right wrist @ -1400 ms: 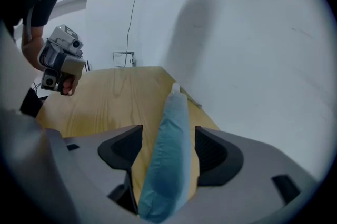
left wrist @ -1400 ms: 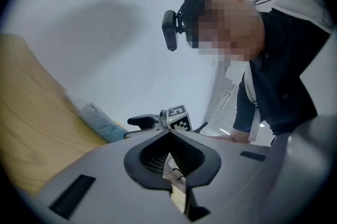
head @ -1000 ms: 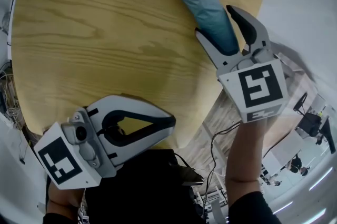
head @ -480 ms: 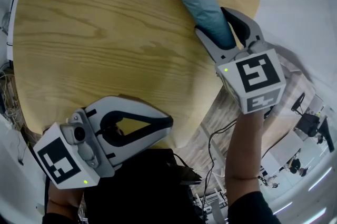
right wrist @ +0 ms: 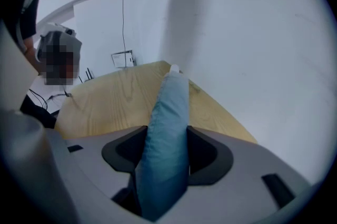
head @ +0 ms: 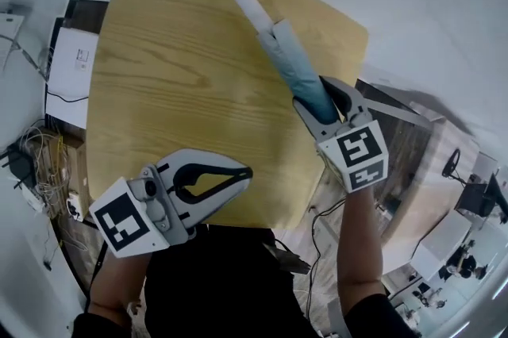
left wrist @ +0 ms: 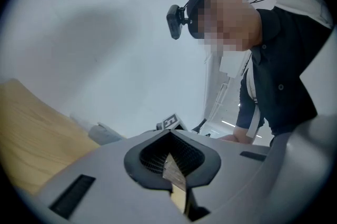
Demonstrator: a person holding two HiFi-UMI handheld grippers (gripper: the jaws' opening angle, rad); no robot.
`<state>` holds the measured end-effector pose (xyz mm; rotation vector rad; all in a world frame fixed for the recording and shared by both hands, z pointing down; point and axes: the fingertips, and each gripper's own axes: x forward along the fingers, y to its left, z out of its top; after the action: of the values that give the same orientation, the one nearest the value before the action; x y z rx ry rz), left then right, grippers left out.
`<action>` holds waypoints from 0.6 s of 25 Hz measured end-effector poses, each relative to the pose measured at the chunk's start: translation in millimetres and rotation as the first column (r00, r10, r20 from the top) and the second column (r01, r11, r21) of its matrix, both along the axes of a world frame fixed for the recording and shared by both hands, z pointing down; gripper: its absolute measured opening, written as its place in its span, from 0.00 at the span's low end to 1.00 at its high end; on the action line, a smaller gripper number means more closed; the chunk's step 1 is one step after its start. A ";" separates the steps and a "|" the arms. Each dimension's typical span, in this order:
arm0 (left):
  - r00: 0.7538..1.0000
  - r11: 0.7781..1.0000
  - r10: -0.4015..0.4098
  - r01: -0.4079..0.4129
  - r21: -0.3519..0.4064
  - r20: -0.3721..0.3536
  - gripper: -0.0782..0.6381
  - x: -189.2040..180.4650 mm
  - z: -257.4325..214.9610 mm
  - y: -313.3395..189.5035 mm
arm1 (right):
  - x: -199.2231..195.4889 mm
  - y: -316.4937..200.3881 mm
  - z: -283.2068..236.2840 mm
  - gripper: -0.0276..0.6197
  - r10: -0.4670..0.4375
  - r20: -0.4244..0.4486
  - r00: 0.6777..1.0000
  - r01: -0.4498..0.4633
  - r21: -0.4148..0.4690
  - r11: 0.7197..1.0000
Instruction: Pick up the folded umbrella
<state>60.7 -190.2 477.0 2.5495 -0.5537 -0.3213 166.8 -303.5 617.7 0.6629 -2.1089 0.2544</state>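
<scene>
The folded umbrella (head: 290, 63), pale blue-grey with a white end (head: 244, 0), lies slanted across the right half of the wooden table (head: 175, 90). My right gripper (head: 313, 94) is at its near end, jaws closing, with the fabric filling the gap and both pads against it. From the right gripper view the umbrella (right wrist: 171, 102) runs away from the right gripper (right wrist: 167, 131) over the table (right wrist: 105, 102). My left gripper (head: 244, 171) hovers shut and holds nothing above the table's near edge; in the left gripper view its tips (left wrist: 171, 133) meet.
A white box (head: 70, 67) and a tangle of cables (head: 36, 162) lie on the floor left of the table. Dark furniture (head: 397, 138) stands beyond the table's right edge. The person (left wrist: 284, 60) holding the grippers shows in the left gripper view.
The head view has pulled back, so the whole table now shows and looks smaller. The right jaws have narrowed round the umbrella's near end. The left gripper stays shut.
</scene>
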 end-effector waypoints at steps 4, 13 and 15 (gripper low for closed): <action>0.999 1.000 -0.029 0.029 0.002 0.016 0.12 -39.2 -27.0 10.5 | -22.0 35.5 -66.0 0.42 0.060 0.112 0.992 -0.063 0.019 0.998; 1.000 0.979 -0.003 0.006 0.203 -0.013 0.12 -90.0 -142.3 15.8 | -69.3 76.1 -255.4 0.42 0.072 0.495 0.866 -0.174 0.163 0.971; 1.000 0.970 0.017 -0.021 0.243 0.017 0.12 -96.9 -163.4 25.6 | -75.2 92.2 -293.2 0.42 0.058 0.565 0.823 -0.190 0.178 0.966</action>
<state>-36.1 -164.6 313.6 2.7932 -0.5226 -0.3848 91.7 -211.4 324.5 0.9538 -2.6889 0.3096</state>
